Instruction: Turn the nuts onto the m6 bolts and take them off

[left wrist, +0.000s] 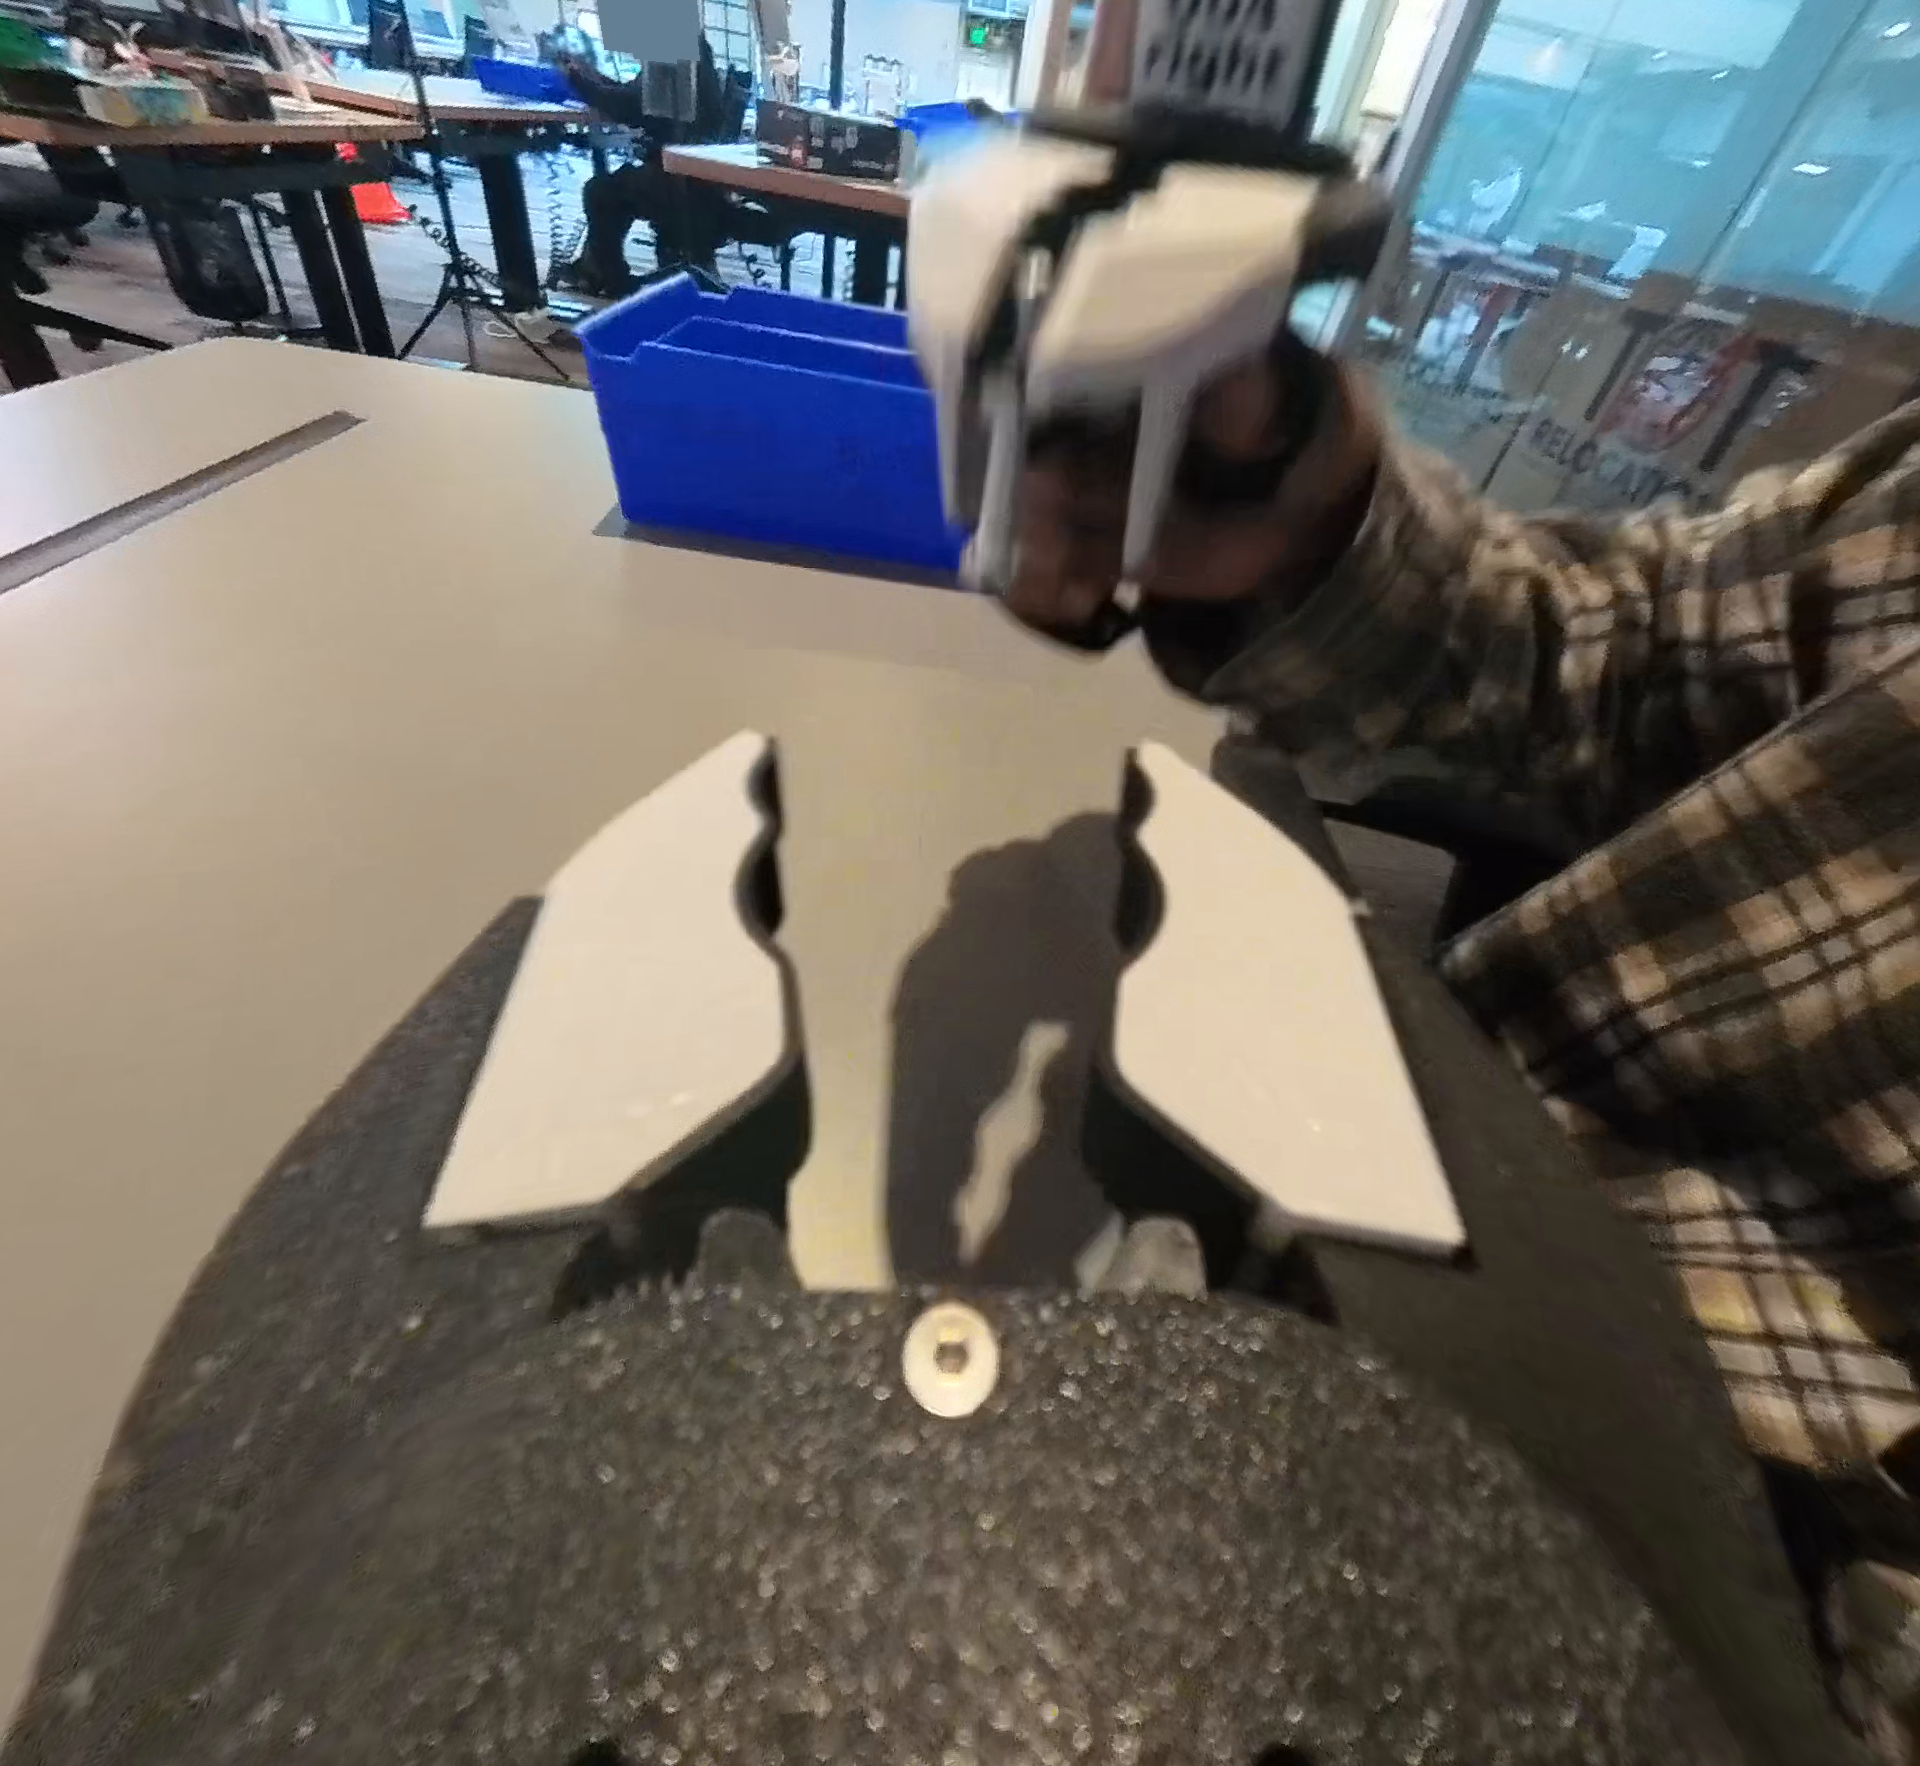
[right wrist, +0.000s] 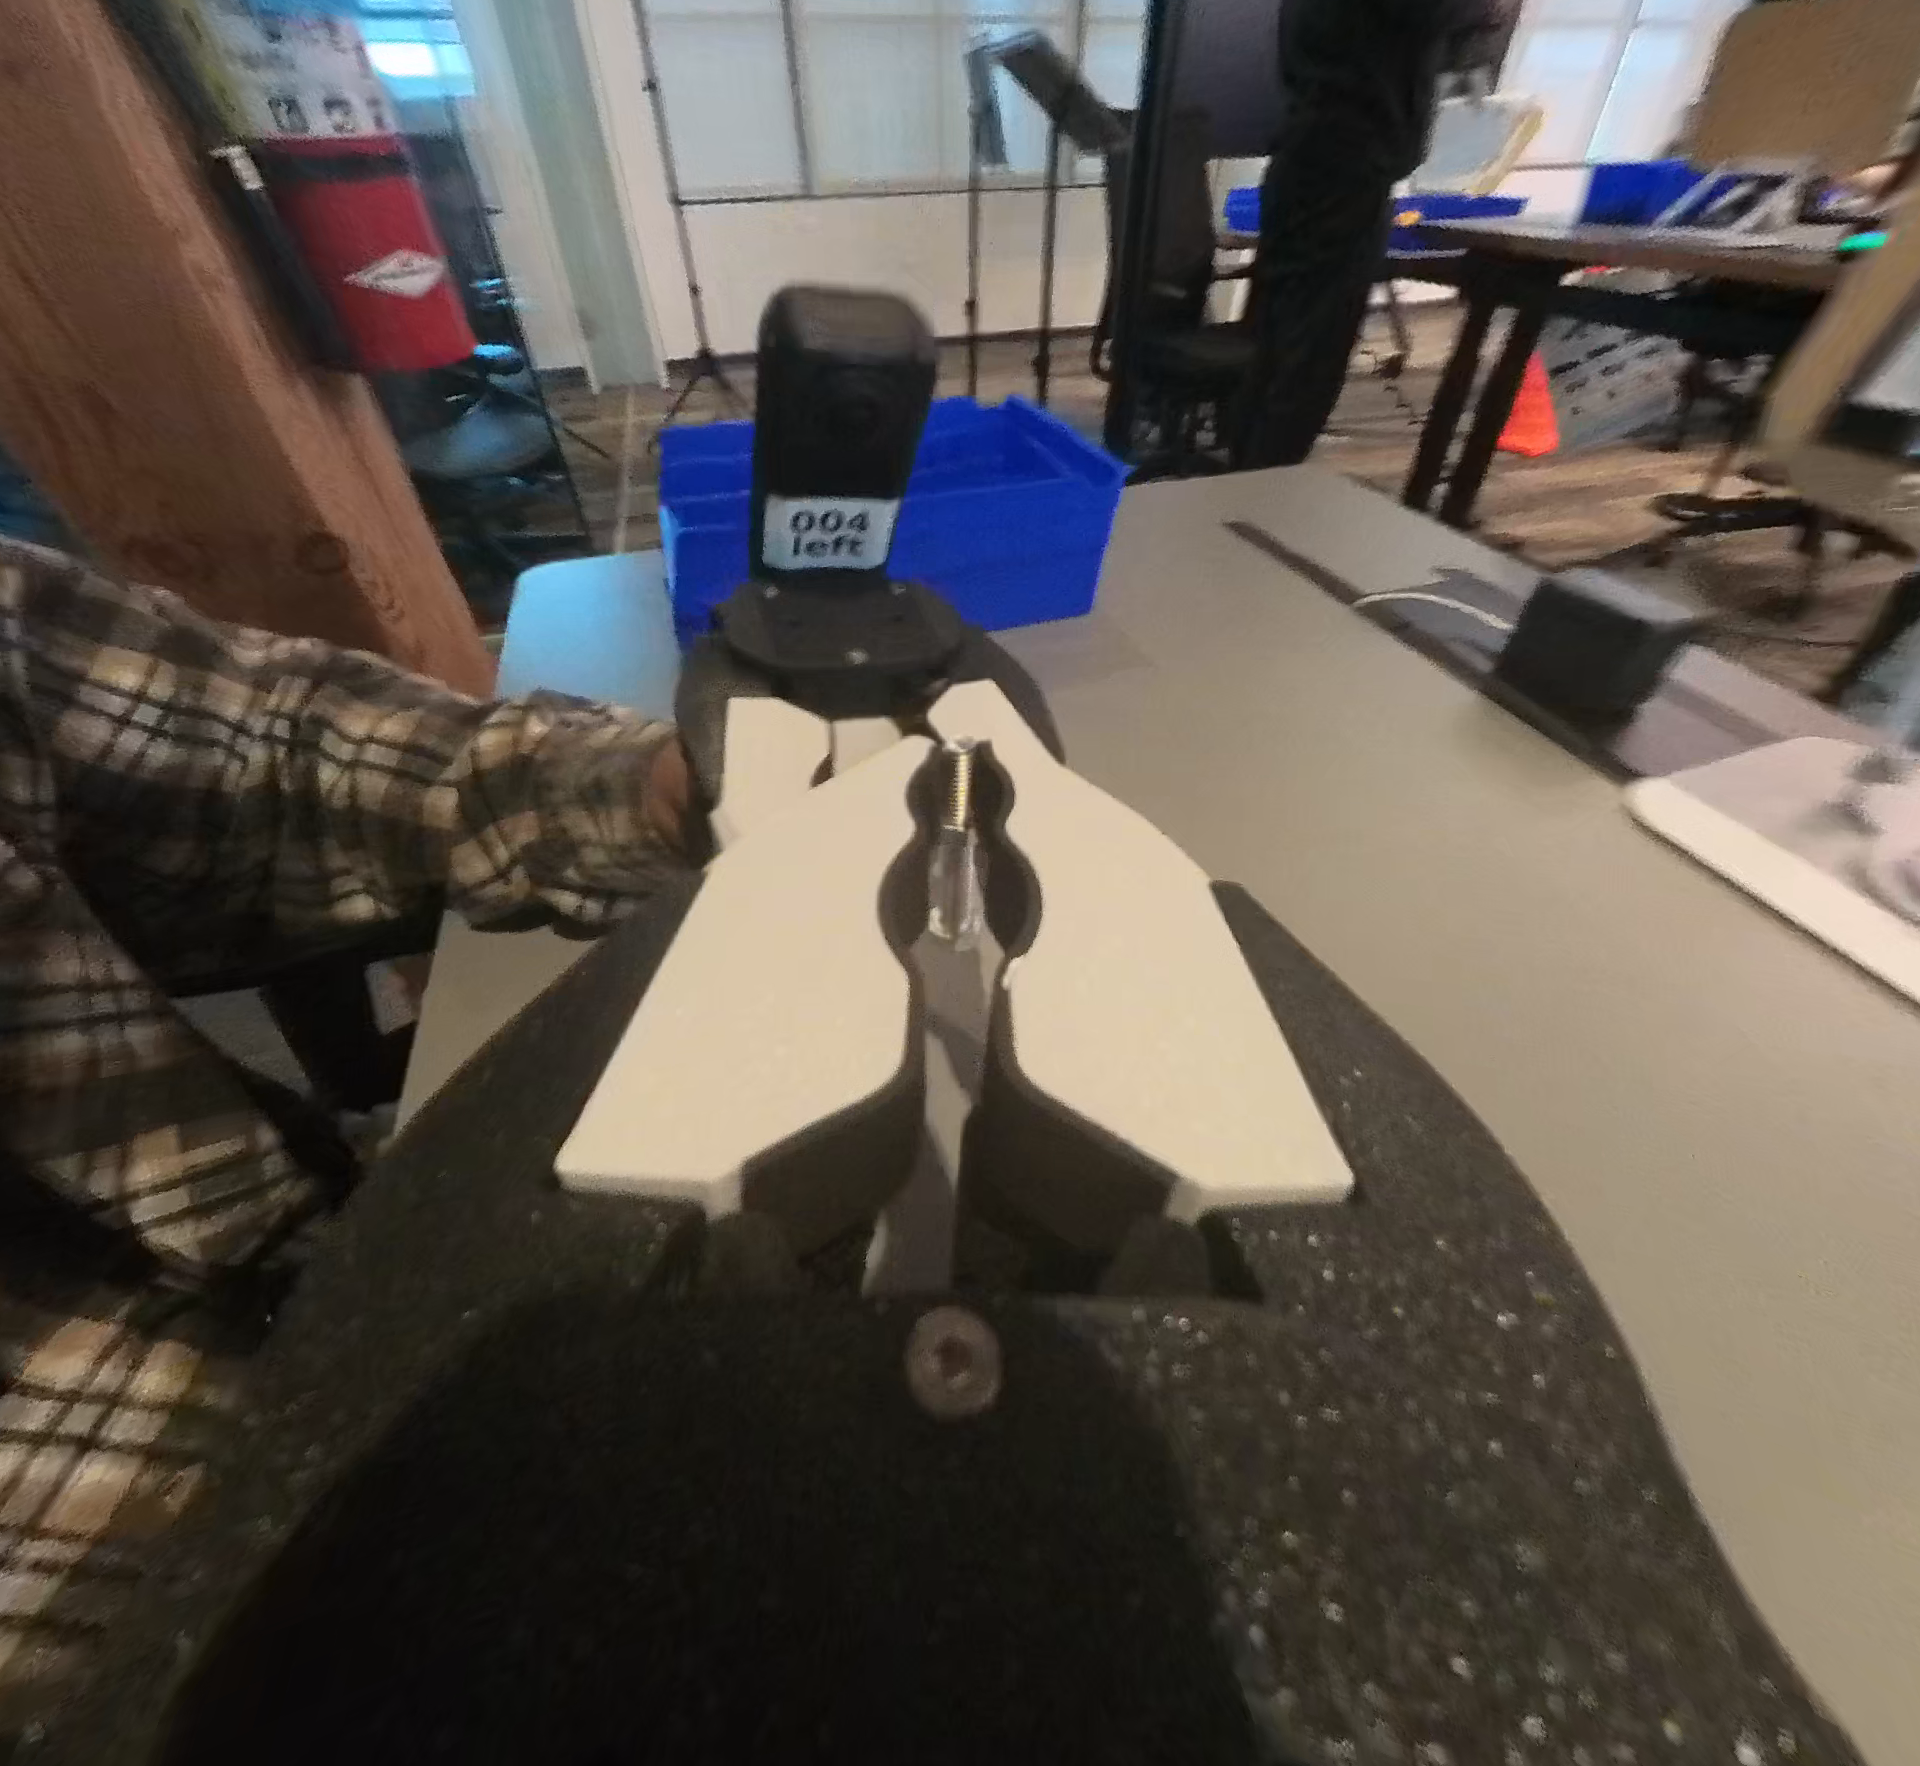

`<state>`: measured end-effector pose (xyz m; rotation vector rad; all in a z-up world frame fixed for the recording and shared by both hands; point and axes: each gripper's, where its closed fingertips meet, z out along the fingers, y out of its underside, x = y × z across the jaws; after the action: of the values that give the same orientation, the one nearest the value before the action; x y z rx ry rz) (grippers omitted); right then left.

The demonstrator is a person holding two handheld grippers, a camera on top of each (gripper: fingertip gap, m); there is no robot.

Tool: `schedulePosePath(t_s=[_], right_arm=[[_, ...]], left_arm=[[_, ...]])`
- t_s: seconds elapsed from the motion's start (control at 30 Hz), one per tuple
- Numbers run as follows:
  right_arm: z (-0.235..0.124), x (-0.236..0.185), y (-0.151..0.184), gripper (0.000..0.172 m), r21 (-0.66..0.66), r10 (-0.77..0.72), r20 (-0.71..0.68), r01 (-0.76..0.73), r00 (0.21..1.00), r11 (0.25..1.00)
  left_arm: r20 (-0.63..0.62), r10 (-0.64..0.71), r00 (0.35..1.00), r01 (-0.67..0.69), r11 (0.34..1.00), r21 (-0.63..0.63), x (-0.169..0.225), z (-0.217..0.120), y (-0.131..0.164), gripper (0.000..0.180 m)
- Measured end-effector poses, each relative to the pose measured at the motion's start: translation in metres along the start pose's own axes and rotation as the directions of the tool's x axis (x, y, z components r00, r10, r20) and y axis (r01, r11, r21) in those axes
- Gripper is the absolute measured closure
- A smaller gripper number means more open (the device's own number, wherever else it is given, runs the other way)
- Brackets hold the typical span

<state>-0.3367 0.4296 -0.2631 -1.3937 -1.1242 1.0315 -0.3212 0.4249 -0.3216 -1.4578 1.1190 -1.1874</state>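
My right gripper (right wrist: 954, 781) is shut on a silver bolt (right wrist: 956, 833). The bolt lies lengthwise in the notches between the fingers, with its threaded end pointing forward and a thicker part behind. My left gripper (left wrist: 951, 771) is open and empty, held low over the grey table (left wrist: 364, 729). In the right wrist view the left gripper (right wrist: 862, 740) faces me just beyond the bolt's tip, jaws apart. In the left wrist view the right gripper (left wrist: 1070, 262) is blurred, up and ahead, its fingers together. No separate nut shows.
A blue bin (left wrist: 769, 428) stands on the table behind the grippers; it also shows in the right wrist view (right wrist: 1018, 521). Plaid sleeves (left wrist: 1558, 729) reach in from the side. A black box (right wrist: 1600, 646) and a white tray (right wrist: 1766, 843) sit at the right. My right fingertips sit around 6 cm from my left ones.
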Motion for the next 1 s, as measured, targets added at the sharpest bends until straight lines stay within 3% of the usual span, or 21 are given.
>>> schedulePosePath(t_s=[0.1,0.13,0.23,0.33,0.4,0.57,0.77,0.9,1.0], right_arm=[[-0.071,0.034,-0.029,0.167,-0.042,-0.016,-0.207,0.007,0.978,0.999],[-0.104,0.052,-0.036,0.166,-0.078,-0.016,-0.305,-0.009,0.952,0.997],[-0.219,0.108,-0.038,0.167,-0.224,-0.036,-0.603,-0.126,0.797,0.967],[-0.323,0.146,0.005,0.166,-0.309,-0.02,-0.78,-0.356,0.626,0.882],[-0.364,0.158,0.05,0.166,-0.297,0.048,-0.831,-0.516,0.554,0.803],[-0.395,0.168,0.135,0.166,-0.265,0.166,-0.867,-0.716,0.471,0.646],[-0.398,0.174,0.181,0.164,-0.295,0.176,-0.872,-0.777,0.457,0.556],[-0.396,0.18,0.18,0.143,-0.286,0.179,-0.869,-0.763,0.461,0.58],[-0.399,0.188,0.145,0.127,-0.252,0.135,-0.883,-0.697,0.449,0.671]], left_arm=[[0.002,-0.004,1.0,0.004,0.999,-0.032,0.0,0.008,0.008,0.096],[-0.001,-0.003,1.0,0.003,0.999,-0.037,0.001,0.01,0.01,0.095],[-0.029,0.016,0.999,-0.017,0.999,-0.031,0.008,0.013,0.01,0.1],[-0.037,0.044,0.998,-0.044,0.999,-0.009,0.012,0.013,0.007,0.105],[-0.035,0.057,0.998,-0.057,0.998,0.001,0.011,0.013,0.007,0.108],[0.002,0.061,0.998,-0.061,0.998,-0.014,0.002,0.012,0.015,0.11],[0.024,0.06,0.998,-0.059,0.998,-0.019,-0.004,0.011,0.017,0.114],[0.033,0.057,0.998,-0.056,0.998,-0.014,-0.006,0.01,0.016,0.116],[0.043,0.06,0.997,-0.06,0.998,-0.004,-0.007,0.008,0.014,0.116]])
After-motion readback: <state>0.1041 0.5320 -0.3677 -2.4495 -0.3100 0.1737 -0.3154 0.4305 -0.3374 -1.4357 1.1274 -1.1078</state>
